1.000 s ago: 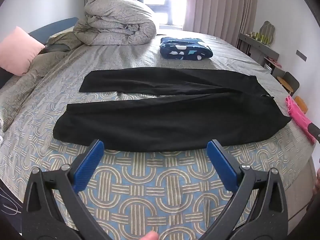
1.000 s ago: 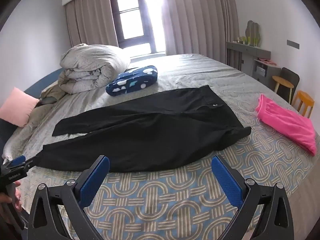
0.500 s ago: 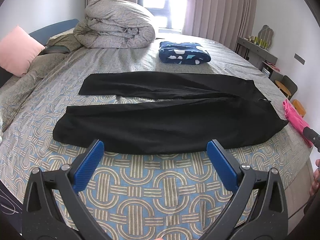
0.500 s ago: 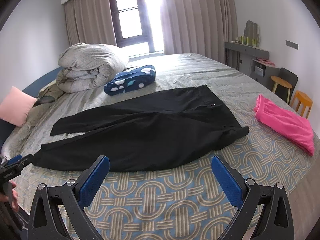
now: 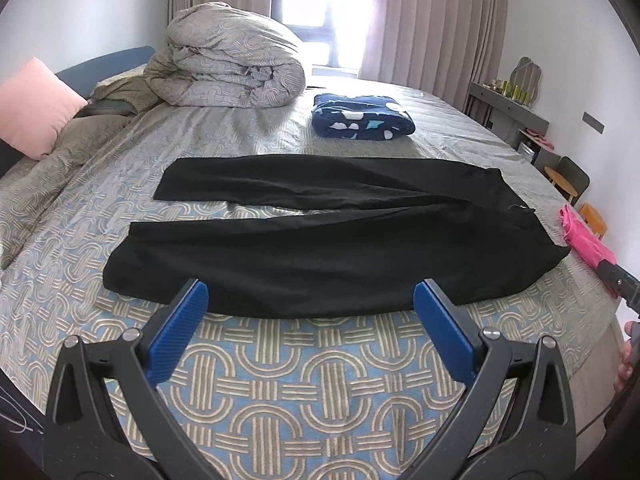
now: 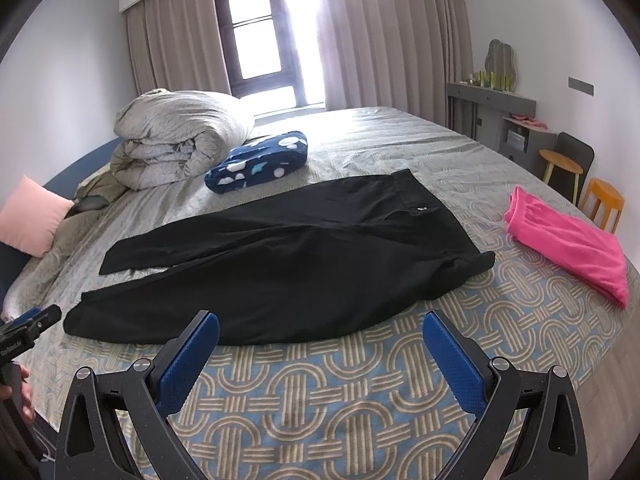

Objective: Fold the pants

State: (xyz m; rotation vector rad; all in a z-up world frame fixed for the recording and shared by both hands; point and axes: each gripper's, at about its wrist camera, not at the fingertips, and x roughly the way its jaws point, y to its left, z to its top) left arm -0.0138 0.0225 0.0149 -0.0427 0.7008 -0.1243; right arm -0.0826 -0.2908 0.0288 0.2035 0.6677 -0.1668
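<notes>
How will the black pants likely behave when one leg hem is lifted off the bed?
The black pants lie flat with soft wrinkles, so they are probably floppy and will drape from the grip. The fabric looks thin, so likely light. Spread on the patterned bedspread, the rest may drag rather than lift.

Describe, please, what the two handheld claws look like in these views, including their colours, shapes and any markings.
The left claw and the right claw look alike: black plastic arms with triangular cut-outs and silver pivot screws, each ending in a flat, ribbed blue finger pad. Seen from the right wrist view, the left claw's black body carries small white lettering, too small to read. No sleeves are visible.
</notes>
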